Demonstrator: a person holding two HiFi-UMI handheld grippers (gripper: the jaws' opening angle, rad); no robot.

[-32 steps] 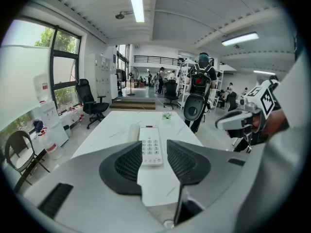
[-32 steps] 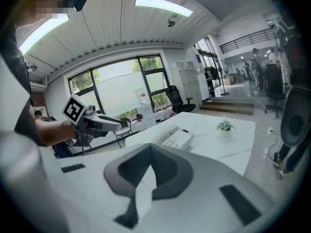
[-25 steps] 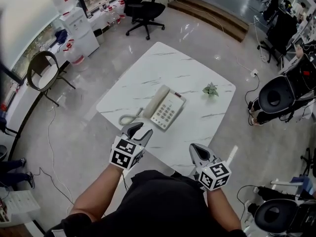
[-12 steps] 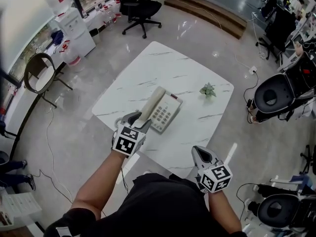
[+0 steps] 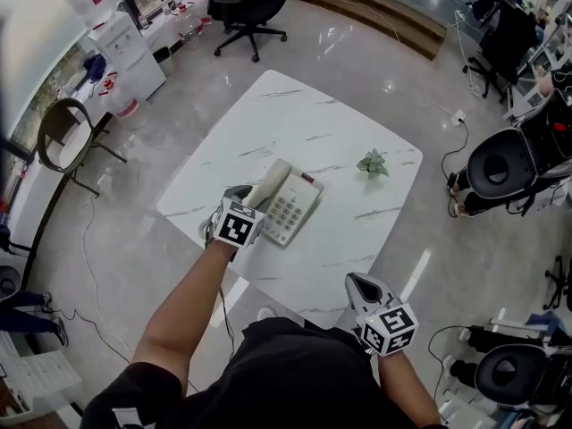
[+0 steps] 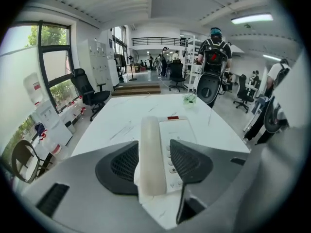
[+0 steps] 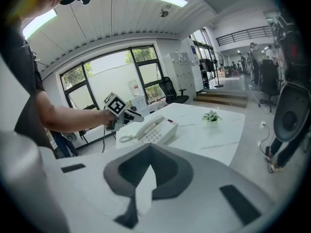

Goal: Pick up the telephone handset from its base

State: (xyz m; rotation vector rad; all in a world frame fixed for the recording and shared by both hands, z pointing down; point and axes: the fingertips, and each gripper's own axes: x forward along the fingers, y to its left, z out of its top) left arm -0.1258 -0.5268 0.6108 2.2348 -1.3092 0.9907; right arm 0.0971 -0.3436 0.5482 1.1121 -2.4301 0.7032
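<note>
A cream telephone base (image 5: 295, 211) with a keypad sits on the white marble table (image 5: 304, 132). Its handset (image 5: 268, 184) rests in the cradle along the left side. My left gripper (image 5: 243, 197) has come down over the handset's near end. In the left gripper view the handset (image 6: 149, 144) lies between the two pads. The jaws are opening and the right pad stands clear of it. My right gripper (image 5: 358, 282) hovers at the table's near edge with nothing in it. Its tips (image 7: 149, 149) meet. The right gripper view shows the phone (image 7: 160, 132) and the left gripper (image 7: 127, 116) beside it.
A small potted plant (image 5: 373, 163) stands right of the phone. The coiled cord (image 7: 125, 139) lies at the phone's near left. A black office chair (image 5: 241, 7) is beyond the table, a round chair (image 5: 63, 132) to the left, black seats (image 5: 500, 168) to the right.
My left gripper moved forward and down from the table's near edge onto the handset's near end, its jaws widening. The right gripper sank a little near the table edge.
</note>
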